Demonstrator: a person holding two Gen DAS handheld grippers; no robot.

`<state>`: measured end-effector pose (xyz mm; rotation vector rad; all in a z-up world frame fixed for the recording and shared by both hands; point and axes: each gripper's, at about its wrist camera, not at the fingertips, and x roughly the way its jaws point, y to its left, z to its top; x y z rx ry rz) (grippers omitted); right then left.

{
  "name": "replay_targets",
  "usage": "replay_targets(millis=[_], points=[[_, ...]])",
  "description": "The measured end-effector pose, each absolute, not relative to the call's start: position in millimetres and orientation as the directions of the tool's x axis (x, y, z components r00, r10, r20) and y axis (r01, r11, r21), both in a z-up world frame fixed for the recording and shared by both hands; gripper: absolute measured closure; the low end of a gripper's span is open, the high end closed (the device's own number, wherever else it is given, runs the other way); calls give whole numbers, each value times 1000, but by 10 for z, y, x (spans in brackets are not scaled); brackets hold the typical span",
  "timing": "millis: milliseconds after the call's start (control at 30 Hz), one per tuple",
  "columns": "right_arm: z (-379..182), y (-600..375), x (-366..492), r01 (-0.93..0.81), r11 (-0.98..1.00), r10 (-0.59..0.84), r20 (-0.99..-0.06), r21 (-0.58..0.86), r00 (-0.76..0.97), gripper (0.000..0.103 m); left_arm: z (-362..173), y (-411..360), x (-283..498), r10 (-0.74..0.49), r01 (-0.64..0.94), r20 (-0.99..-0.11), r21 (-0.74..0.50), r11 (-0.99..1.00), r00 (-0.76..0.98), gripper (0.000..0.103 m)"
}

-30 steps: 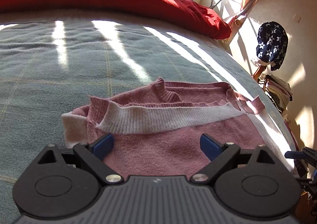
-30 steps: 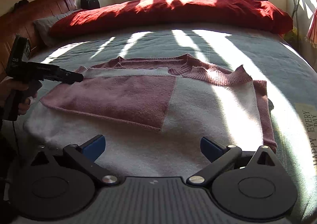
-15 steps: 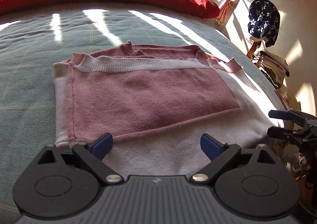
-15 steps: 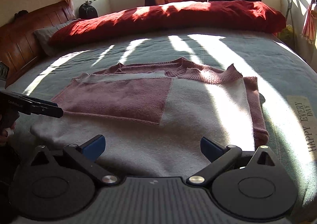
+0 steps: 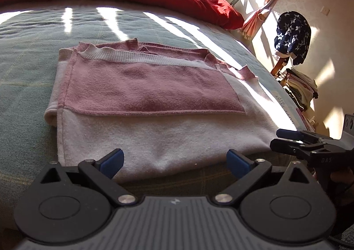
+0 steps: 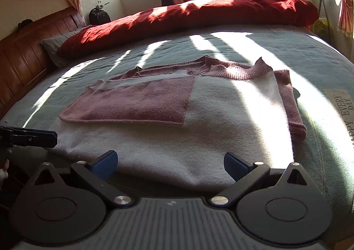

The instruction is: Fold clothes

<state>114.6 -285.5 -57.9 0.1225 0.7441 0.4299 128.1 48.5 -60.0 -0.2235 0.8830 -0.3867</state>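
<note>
Fuzzy pink-and-white sweater (ribbed collar) lies folded, rectangular.

The sweater is fuzzy knit wool, matt pink and cream, with ribbed trim at its 12 o'clock edge. The blanket under it is a coarse, matt weave. The tongs are matt black plastic (blue pads, shiny metal pivot screws). At 9 o'clock, the headboard is glossy varnished wood.
</note>
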Motion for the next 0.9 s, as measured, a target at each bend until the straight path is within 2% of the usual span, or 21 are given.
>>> replay_targets(millis=[67,167,367,500,633,900], points=[[-624,-2883,1142,-320,913,405,-643,252,650,0,-676,471,1266,-394,213,-732,-333,919,555,4],[-690,-2946,1133,-291,925,378,-663,244,646,0,-632,511,1215,-386,199,-727,-334,921,567,4],[-642,-3051,1088,-288,918,396,-620,272,677,0,-431,498,1219,-350,202,-705,-288,936,617,4],[-739,-3131,1079,-242,940,340,-652,238,678,0,-485,471,1225,-356,197,-717,-298,934,600,4],[-707,-3221,1027,-244,935,355,-628,259,693,0,-536,467,1254,-311,170,-748,-261,950,586,4],[-471,-3177,1412,-253,949,315,-587,188,746,0,-444,418,1233,-303,193,-735,-234,953,606,4]])
